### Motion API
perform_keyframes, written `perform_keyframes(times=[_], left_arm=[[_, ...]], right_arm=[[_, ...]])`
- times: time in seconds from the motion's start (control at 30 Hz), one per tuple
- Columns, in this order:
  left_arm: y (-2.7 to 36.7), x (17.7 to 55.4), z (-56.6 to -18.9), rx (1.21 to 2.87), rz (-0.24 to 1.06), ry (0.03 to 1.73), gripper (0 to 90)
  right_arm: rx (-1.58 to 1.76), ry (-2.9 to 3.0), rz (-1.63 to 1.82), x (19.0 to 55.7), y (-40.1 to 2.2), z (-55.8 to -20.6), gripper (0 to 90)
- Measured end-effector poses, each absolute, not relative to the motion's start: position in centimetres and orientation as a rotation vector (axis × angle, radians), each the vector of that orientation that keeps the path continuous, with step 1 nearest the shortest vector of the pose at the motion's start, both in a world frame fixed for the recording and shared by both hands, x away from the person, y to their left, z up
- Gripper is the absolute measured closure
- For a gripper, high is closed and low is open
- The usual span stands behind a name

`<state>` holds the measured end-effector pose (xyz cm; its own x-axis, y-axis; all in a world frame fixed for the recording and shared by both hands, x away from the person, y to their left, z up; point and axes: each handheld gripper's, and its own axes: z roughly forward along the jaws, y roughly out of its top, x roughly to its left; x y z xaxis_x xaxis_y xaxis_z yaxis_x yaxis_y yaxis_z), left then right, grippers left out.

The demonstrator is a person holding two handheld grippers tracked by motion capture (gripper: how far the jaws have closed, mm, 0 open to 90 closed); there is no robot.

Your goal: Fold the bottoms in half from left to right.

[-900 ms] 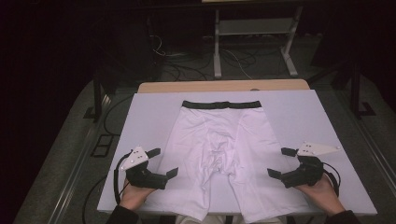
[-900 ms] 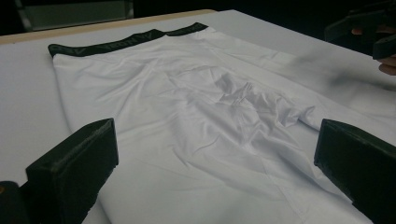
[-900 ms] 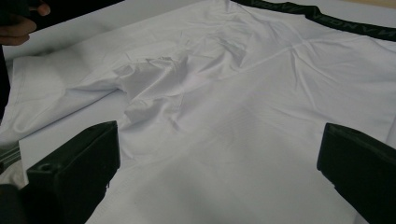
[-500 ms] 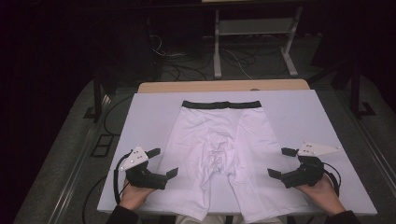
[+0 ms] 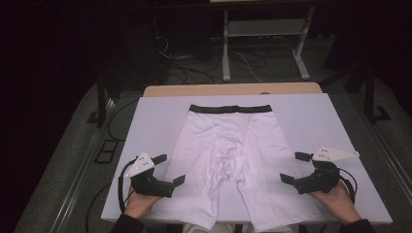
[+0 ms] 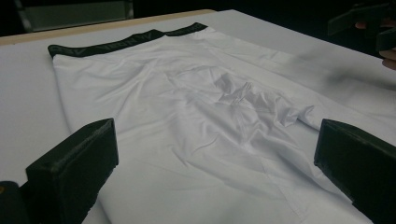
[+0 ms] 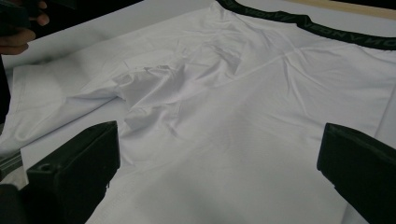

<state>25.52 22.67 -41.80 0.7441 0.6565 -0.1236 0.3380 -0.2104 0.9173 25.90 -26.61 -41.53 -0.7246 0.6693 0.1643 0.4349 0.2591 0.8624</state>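
Lying flat on the white table (image 5: 160,121), the white boxer briefs (image 5: 228,160) are spread out full length, with the dark waistband (image 5: 230,108) at the far end and the two leg openings at the near edge, where the hems reach to or just over the table's rim. No fold has been made yet: both legs lie open and side by side, and the one disturbance is a small bunch of wrinkles at the crotch (image 6: 252,95), plain in both gripper views. The left gripper (image 5: 167,169) sits at the near left, just beside the outer edge of the left leg, its jaws spread wide with nothing between them; the fabric lies ahead of and below them, untouched. The right gripper (image 5: 290,167) mirrors it at the near right, just off the right leg's outer edge, jaws equally wide and empty. Both point inward toward the garment. Judging by this layout, the work looks like folding the briefs, and it stands at its very start: the cloth is laid out and roughly smoothed, the grippers are posed on either side, but grasping, folding and tidying all remain to be done.
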Motion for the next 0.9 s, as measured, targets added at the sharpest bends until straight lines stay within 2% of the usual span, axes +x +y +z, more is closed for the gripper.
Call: perform_keyframes(times=[0.9], left_arm=[[22.8, 25.4, -41.8, 1.810, 0.354, 0.785, 0.0]], right_arm=[[0.949, 2.389, 1.407, 29.0, -21.5, -38.9, 0.0]])
